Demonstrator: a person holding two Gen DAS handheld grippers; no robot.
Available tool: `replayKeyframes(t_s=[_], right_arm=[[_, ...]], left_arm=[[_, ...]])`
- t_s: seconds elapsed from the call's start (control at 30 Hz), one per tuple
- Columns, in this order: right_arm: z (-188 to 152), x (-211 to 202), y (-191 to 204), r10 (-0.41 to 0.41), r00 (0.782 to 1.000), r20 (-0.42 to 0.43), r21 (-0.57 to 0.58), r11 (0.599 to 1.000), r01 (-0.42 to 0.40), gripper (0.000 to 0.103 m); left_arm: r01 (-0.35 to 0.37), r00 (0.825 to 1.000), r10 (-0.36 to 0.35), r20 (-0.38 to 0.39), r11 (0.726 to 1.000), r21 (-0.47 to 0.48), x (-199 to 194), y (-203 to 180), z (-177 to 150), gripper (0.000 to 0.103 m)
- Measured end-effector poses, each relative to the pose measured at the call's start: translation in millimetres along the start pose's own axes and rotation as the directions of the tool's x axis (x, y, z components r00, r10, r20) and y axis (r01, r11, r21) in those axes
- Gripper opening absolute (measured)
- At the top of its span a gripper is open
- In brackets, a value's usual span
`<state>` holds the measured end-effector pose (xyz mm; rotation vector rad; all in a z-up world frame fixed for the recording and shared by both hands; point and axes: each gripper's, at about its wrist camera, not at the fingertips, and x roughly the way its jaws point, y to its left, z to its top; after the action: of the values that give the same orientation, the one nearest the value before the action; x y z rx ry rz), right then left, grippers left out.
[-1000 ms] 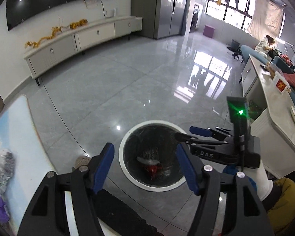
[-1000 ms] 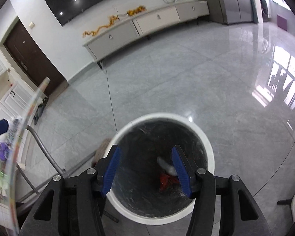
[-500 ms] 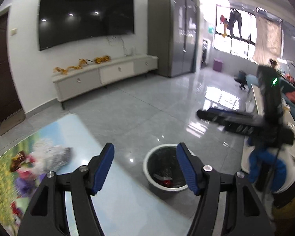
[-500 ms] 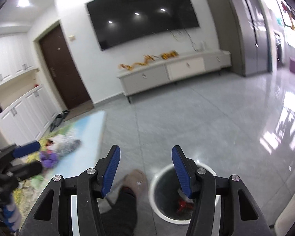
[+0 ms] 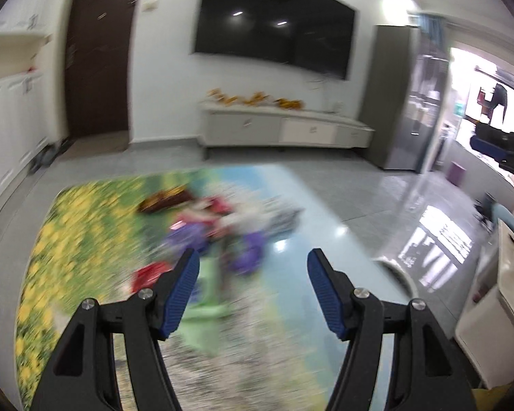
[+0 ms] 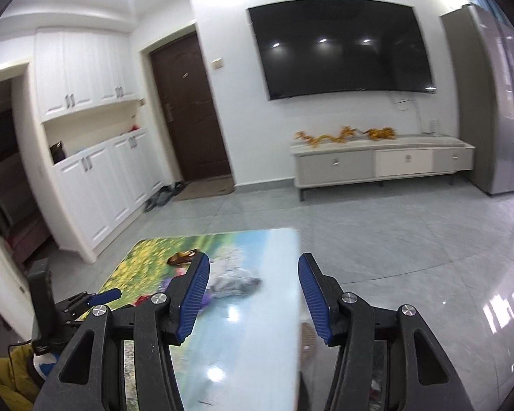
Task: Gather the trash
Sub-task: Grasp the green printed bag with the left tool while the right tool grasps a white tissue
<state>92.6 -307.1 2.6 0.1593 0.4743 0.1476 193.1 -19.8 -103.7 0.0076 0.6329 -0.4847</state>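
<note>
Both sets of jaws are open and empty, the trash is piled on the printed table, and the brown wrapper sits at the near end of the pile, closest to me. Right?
Not quite: the brown wrapper lies at the far end of the trash pile, toward the door, as the right wrist view shows. The rest holds: left gripper and right gripper have open, empty jaws, and the pile is on the printed table.

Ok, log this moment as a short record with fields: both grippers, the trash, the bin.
left gripper: open, nothing between the fingers, pointing at the trash pile
right gripper: open, empty, over the table's near end
table: glossy top with a printed landscape
trash pile: blurred red, purple and grey wrappers, lying mid-table
brown wrapper: lies apart, at the far side of the pile
bin: only its white rim shows, on the floor past the table's right edge
</note>
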Motion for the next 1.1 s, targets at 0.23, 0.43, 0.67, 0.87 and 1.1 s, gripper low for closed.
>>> replayKeyframes(t_s=[0.23,0.43,0.67,0.87,1.1], right_arm=[[-13,107,44,0.103,0.981,-0.166,-0.028,0.994,-0.109,0.051],[-29,168,46,0.148,0.953,-0.265,-0.026,0.987,-0.160,0.051],[-51,217,50,0.181,0.918,-0.353,-0.032,0.978,-0.205,0.048],[-53,250,58,0.184,0.909,-0.374,-0.066,0.973,-0.223,0.045],[-51,295,75,0.088,0.913,-0.398,-0.202,0.963,-0.181,0.028]], left_arm=[[-0.017,0.996,0.015,-0.083,1.000,-0.019,26,51,-25,0.062],[0.035,0.988,-0.036,-0.149,0.999,-0.010,69,47,-27,0.051],[0.049,0.982,-0.055,-0.180,0.998,-0.037,94,52,-35,0.027],[0.066,0.984,-0.074,-0.165,0.997,-0.049,92,53,-38,0.026],[0.092,0.985,-0.101,-0.138,0.993,-0.071,84,51,-35,0.024]])
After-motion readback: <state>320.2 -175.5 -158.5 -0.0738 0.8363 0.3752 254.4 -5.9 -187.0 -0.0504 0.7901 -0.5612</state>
